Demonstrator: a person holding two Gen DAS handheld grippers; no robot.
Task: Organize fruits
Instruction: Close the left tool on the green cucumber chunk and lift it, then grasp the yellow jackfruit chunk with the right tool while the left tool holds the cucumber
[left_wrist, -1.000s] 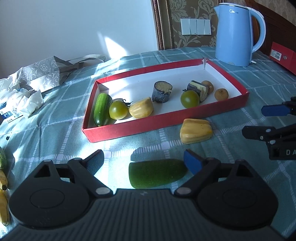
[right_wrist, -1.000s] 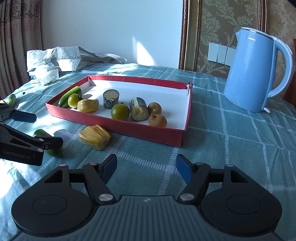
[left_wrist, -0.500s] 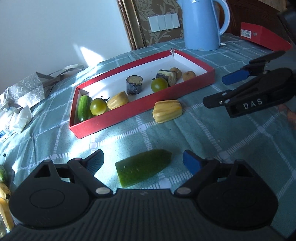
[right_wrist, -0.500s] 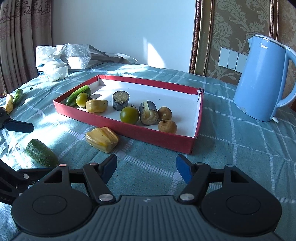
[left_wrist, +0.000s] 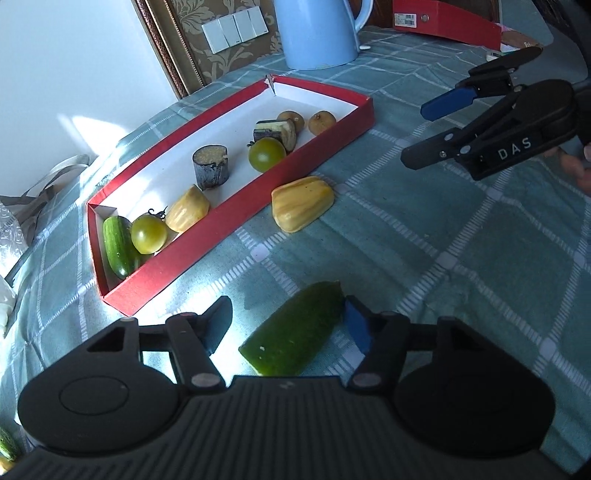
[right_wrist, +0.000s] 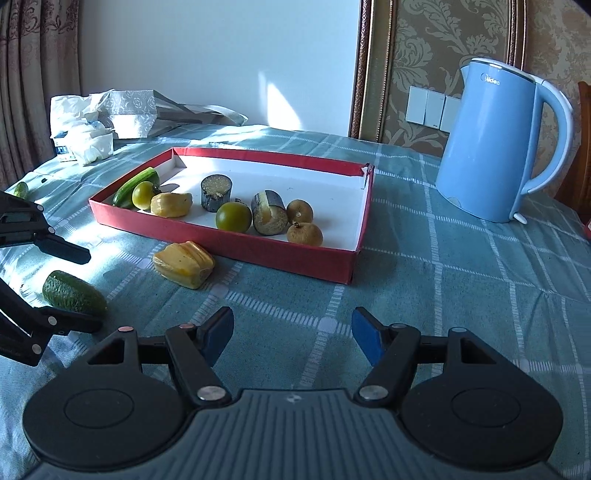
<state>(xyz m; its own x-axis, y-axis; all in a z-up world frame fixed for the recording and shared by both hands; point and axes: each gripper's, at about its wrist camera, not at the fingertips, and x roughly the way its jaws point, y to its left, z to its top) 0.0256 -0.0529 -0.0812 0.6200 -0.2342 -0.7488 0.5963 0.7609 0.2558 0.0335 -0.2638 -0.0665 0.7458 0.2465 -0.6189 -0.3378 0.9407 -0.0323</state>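
A cut cucumber piece (left_wrist: 295, 328) lies on the teal checked cloth between the open fingers of my left gripper (left_wrist: 290, 325); it touches the right pad. It also shows in the right wrist view (right_wrist: 74, 293). A yellow jackfruit piece (left_wrist: 302, 202) lies just outside the red tray (left_wrist: 236, 210). The tray holds a cucumber, two green tomatoes, a yellow piece, two eggplant chunks and two brown fruits. My right gripper (right_wrist: 291, 338) is open and empty above the cloth, in front of the tray (right_wrist: 295, 254).
A blue kettle (right_wrist: 495, 144) stands behind the tray at the right. A red box (left_wrist: 447, 22) lies at the far right. A grey bag and white tissues (right_wrist: 110, 118) sit at the back left. Another cucumber (right_wrist: 20, 190) lies at the left edge.
My left gripper has swung left and moved in around the cucumber piece, whose tip now touches the right pad. My right gripper has drawn back a little; both stay open.
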